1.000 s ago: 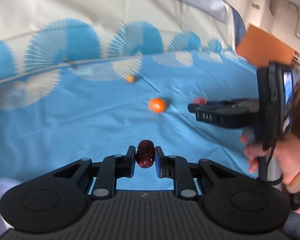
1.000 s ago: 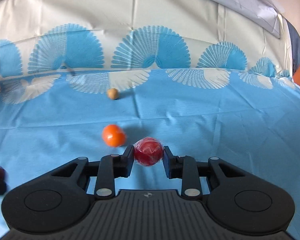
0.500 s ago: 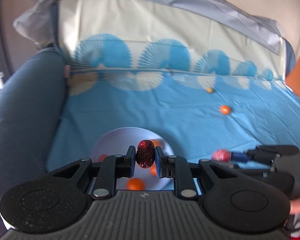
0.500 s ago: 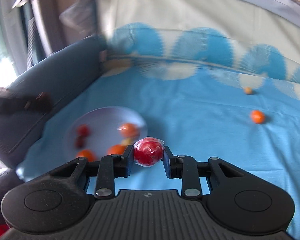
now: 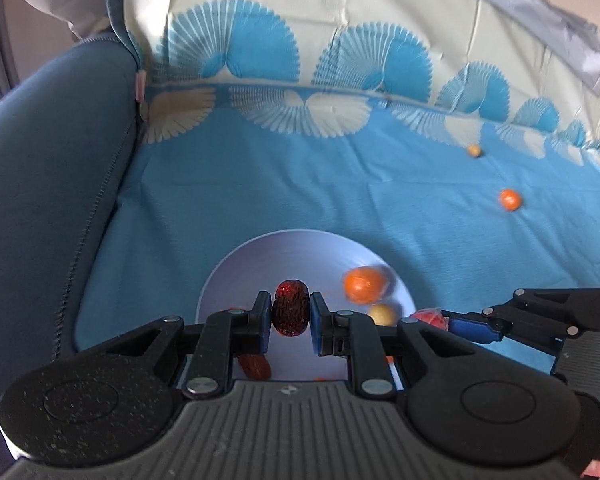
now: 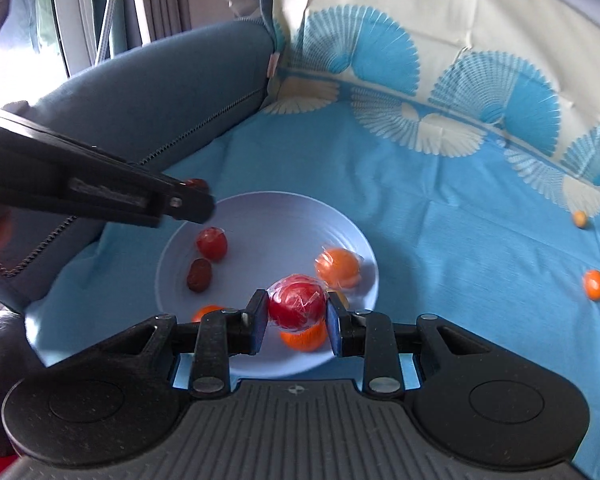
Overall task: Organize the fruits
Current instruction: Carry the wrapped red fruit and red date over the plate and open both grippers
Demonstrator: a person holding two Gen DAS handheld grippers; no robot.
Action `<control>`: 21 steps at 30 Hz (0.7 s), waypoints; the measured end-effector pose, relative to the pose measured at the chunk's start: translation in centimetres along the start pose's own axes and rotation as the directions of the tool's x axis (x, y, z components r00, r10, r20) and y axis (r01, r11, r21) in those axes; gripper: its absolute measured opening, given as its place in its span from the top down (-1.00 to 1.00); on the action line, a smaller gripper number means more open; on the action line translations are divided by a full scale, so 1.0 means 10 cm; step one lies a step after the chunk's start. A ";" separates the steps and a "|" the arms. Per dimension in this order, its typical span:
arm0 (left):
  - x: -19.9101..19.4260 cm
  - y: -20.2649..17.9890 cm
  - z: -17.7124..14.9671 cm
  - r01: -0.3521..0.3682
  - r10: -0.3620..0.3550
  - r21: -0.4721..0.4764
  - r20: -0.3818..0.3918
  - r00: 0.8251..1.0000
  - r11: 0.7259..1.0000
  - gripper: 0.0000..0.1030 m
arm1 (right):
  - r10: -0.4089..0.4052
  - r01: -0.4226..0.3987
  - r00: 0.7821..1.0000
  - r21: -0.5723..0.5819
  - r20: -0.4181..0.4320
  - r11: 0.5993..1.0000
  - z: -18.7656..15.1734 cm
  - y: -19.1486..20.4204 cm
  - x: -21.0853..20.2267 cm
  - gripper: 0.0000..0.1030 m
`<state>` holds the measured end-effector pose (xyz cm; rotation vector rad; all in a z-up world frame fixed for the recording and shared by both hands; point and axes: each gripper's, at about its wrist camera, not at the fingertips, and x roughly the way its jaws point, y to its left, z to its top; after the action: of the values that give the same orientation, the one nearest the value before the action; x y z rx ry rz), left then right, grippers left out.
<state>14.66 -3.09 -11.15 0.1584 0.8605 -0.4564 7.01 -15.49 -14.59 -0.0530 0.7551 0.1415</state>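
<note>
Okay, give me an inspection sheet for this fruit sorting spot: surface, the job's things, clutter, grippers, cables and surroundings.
Surface: blue patterned cloth spread over a sofa seat, wrinkled.
Job's things: pale plate holding several wrapped fruits, among them an orange fruit, a red fruit and a dark date; a small orange fruit and a tan fruit lie loose on the cloth, far from the plate.
Clutter: nothing seen.
Grippers: left gripper shut on a dark red date; right gripper shut on a wrapped red fruit; both over the plate.
Cables: nothing seen.
Surroundings: blue sofa armrest; window area at left.
</note>
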 end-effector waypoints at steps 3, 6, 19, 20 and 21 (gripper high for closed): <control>0.26 0.03 0.03 -0.005 0.005 0.009 -0.025 1.000 1.000 0.58 | 0.005 -0.006 1.000 -0.009 -0.016 1.000 0.04 -0.04 0.20 0.38; 0.45 0.05 0.05 -0.023 0.024 0.028 -0.038 0.999 0.999 0.57 | 0.007 -0.008 1.000 -0.012 -0.029 1.000 0.04 -0.06 0.39 0.38; -0.44 -0.05 -0.06 -0.224 0.226 0.078 -0.027 0.974 0.972 -0.99 | -0.070 0.072 0.997 -0.045 0.037 0.996 0.00 0.07 -0.33 -0.99; -0.57 -0.07 -0.11 -0.226 0.228 0.079 -0.025 0.973 0.971 -0.99 | -0.079 0.082 0.995 -0.048 0.066 0.995 -0.03 0.09 -0.49 -0.99; -0.72 -0.09 -0.16 -0.219 0.220 0.074 -0.011 0.975 0.973 -0.99 | -0.088 0.094 0.991 -0.054 0.102 0.994 -0.06 0.12 -0.66 -0.99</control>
<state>9.10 -1.04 -6.72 0.3220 0.8345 -0.2790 1.72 -15.04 -10.49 -0.1350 0.6480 0.0788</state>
